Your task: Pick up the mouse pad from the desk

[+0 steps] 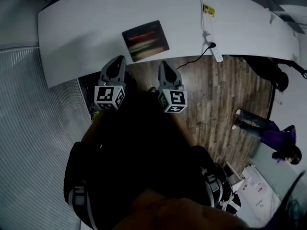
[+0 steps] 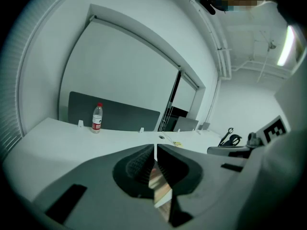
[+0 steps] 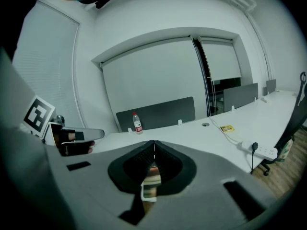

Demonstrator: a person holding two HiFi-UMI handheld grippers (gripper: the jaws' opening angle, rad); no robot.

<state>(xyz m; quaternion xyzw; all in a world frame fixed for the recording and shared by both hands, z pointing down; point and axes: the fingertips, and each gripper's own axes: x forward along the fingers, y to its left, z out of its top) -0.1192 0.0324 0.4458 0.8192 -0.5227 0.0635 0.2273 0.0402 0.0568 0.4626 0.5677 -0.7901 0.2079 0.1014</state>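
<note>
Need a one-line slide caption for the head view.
Left gripper and right gripper, both shut and empty, at the near edge of the white desk, just short of the mouse pad.

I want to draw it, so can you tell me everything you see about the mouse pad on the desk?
The mouse pad is a thin dark rectangle with a blurry reddish and greenish picture on top. It lies flat and slightly turned on the white desk, near the front edge. Nothing sits on it, and only the desk touches it.

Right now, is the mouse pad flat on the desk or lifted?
Flat. The mouse pad lies on the desk; left gripper and right gripper are short of it.
</note>
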